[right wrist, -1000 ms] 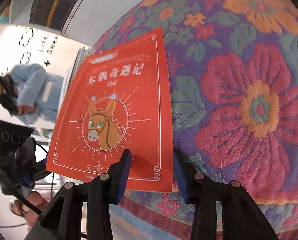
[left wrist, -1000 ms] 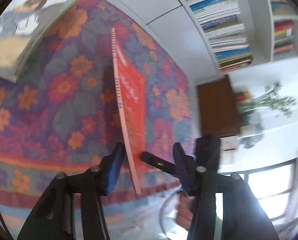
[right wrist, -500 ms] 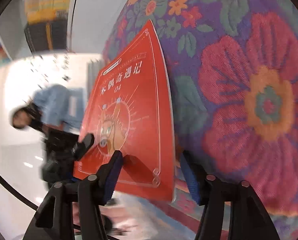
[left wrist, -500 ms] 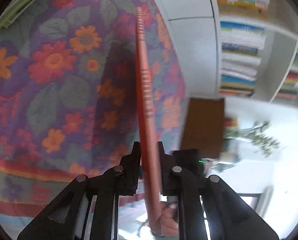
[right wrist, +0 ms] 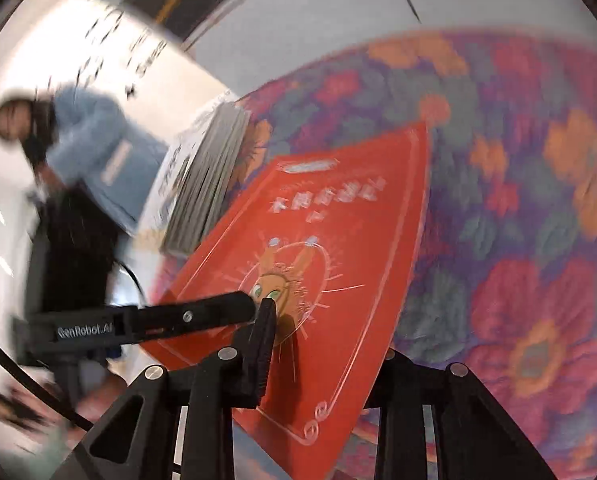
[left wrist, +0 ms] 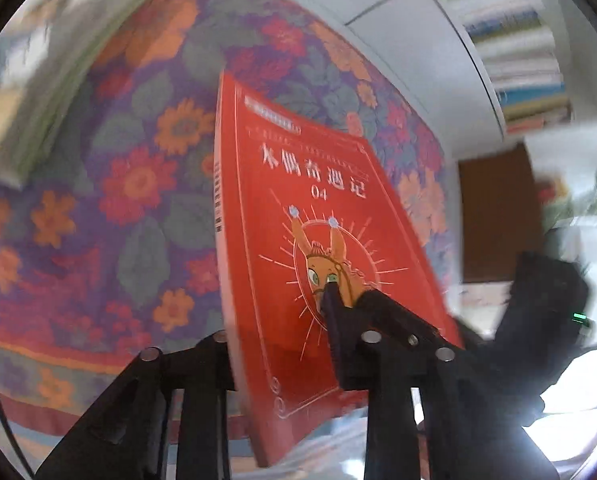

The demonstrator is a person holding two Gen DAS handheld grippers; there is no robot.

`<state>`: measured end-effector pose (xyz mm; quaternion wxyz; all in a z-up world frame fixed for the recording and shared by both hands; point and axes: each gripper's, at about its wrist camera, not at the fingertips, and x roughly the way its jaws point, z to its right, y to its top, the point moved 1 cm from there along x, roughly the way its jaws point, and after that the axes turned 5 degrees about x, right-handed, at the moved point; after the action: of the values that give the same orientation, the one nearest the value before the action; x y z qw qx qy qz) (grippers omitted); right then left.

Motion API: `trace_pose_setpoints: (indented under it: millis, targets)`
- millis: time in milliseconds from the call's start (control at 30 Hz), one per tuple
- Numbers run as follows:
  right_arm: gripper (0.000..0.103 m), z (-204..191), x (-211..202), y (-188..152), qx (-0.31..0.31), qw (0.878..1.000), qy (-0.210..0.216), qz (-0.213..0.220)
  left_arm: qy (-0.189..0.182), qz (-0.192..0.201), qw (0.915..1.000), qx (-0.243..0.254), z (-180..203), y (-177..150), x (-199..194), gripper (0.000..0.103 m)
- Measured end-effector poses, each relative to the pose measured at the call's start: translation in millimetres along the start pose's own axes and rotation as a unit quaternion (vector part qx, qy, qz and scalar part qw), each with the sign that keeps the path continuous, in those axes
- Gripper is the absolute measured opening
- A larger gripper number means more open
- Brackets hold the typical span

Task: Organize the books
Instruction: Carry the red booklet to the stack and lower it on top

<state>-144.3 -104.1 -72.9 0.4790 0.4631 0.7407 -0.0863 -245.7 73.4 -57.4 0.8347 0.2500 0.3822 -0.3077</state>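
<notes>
The red book (left wrist: 330,240) is up off the flowered cloth (left wrist: 110,200), and both grippers have it by its near, bottom end. Its long axis runs away from each gripper, title end farthest out, bottom edge nearest the cameras. In the left wrist view it stands almost on edge: the spine faces left, the cover with the donkey drawing faces right, and the far end leans a little left.

The left gripper (left wrist: 282,344) is clamped on the red book, one finger behind the spine side and the other pressed flat on the cover at the donkey's head; its jaws have just eased apart a little, with the book between them. The right gripper (right wrist: 326,344) grips the same book, its left finger on the cover just below the donkey and its right finger behind the book's right edge; its jaws have just closed in on the book.

Only the right wrist view shows the left gripper's finger reaching in from the left onto the cover, a pile of books (right wrist: 206,184) beyond it on the cloth, and a person in a blue top (right wrist: 98,152), blurred. Only the left wrist view shows the spine, bookshelves (left wrist: 514,48) at upper right, and another book (left wrist: 38,92) to the upper left
</notes>
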Motion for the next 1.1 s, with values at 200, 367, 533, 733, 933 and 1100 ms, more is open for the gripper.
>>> trace_pose_setpoints:
  millis: [200, 367, 533, 733, 933, 1100]
  targets:
    - [0.030, -27, -30, -12, -0.034, 0.998, -0.025, 0.036, 0.019, 0.025, 0.9962, 0.081, 31, -7, -33, 0.026]
    - [0.030, -77, -46, -4, -0.062, 0.995, -0.026, 0.073, 0.016, 0.074, 0.9921, 0.099, 25, -2, -86, 0.026]
    - [0.030, -139, -35, 19, -0.082, 0.992, 0.012, 0.097, 0.037, 0.125, 0.9861, 0.103, -5, 21, -152, 0.026]
    - [0.030, -207, 13, 47, -0.096, 0.990, 0.033, 0.099, 0.063, 0.151, 0.9823, 0.092, -67, 48, -195, 0.026]
    - [0.030, -235, 69, 65, -0.074, 0.994, 0.019, 0.079, 0.079, 0.128, 0.9849, 0.086, -119, 77, -186, 0.026]
    - [0.031, -234, 109, 71, -0.062, 0.997, -0.004, 0.052, 0.060, 0.095, 0.9902, 0.083, -150, 99, -160, 0.027]
